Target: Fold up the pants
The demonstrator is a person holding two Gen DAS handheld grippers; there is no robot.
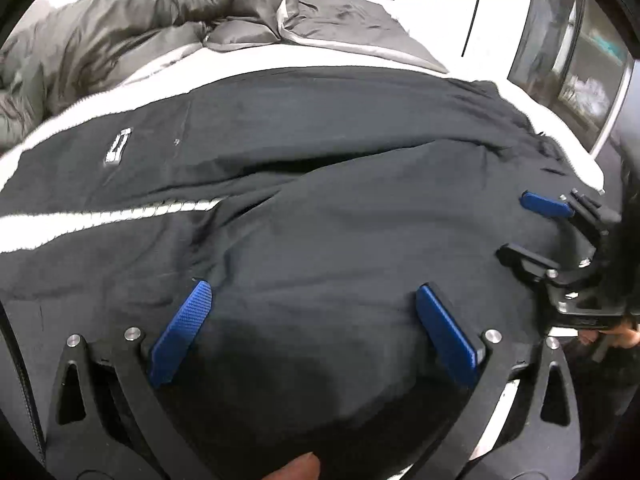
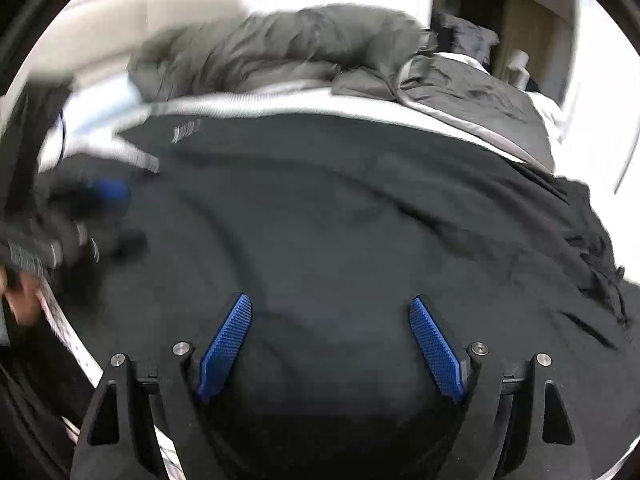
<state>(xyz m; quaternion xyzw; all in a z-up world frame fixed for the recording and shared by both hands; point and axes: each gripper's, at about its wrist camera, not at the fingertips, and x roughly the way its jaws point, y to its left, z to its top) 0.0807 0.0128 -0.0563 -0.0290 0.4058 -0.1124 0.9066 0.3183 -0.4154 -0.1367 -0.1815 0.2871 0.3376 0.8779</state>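
Observation:
Black pants (image 1: pixel 320 168) lie spread across a bed's white sheet (image 1: pixel 280 56), with a small white logo (image 1: pixel 118 148) at the left. A white strip (image 1: pixel 100 216) shows between two of their layers. My left gripper (image 1: pixel 313 286) hovers over the near cloth, its blue pads (image 1: pixel 182 332) wide apart and pressing on nothing. My right gripper (image 1: pixel 514 224) stands open over the pants' right end. In the right wrist view the right gripper (image 2: pixel 330 300) is open above the dark cloth (image 2: pixel 340 208). The left gripper (image 2: pixel 100 200) is a blur at the left there.
A crumpled grey duvet (image 1: pixel 120 32) is heaped along the bed's far side, also seen as the duvet (image 2: pixel 280 48). A glass-fronted cabinet (image 1: pixel 580 60) stands at the right. A person's hand (image 1: pixel 612 332) holds the right gripper's handle.

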